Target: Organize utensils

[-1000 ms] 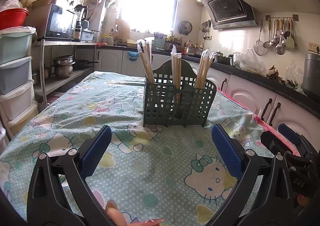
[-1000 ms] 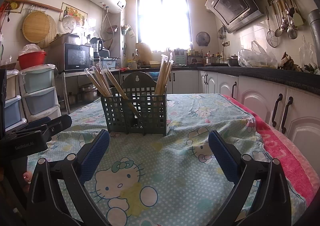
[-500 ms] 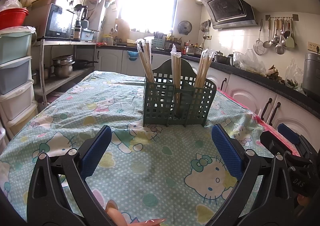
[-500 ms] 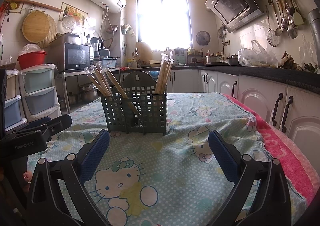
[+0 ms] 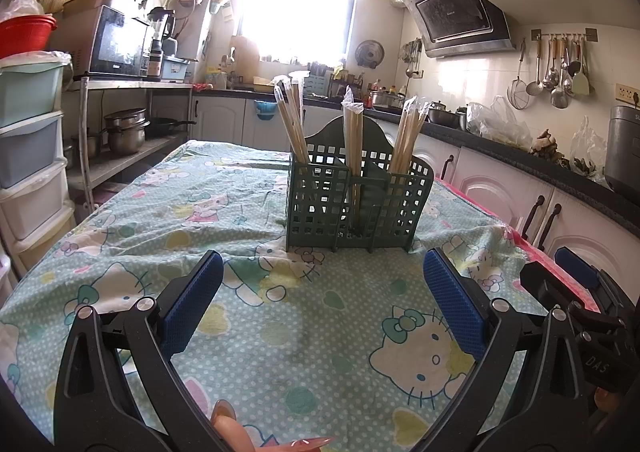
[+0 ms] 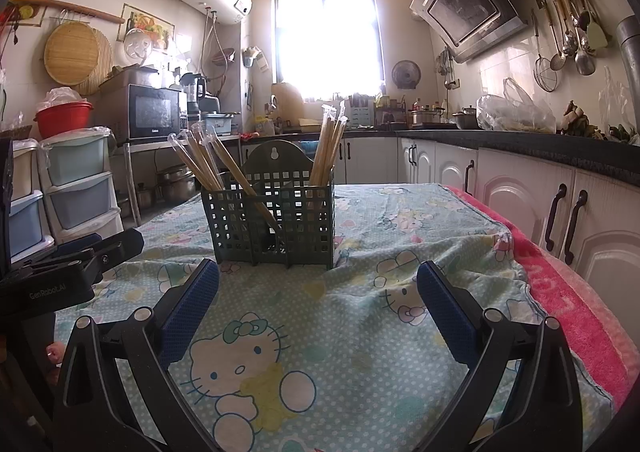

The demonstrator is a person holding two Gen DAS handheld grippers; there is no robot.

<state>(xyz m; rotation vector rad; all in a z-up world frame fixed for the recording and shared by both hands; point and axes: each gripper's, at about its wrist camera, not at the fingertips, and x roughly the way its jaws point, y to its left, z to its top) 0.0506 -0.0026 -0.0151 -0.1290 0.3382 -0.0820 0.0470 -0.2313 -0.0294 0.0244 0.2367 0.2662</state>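
— Nothing has shifted since a second ago?
— No. Green holder stands upright mid-table; wrapped chopsticks point up, outer bundles leaning outward.
— Grippers?
— Left gripper and right gripper both gape wide, empty, near the holder.

The lower ends of the wrapped chopsticks are screened by the lattice walls of the green holder, so which compartment each bundle stands in is hard to settle. A fingertip (perhaps a thumb) is cut off by the bottom edge. The right claw shows only partly at the left view's edge, its jaws unseen. Window glare washes out the counter clutter.
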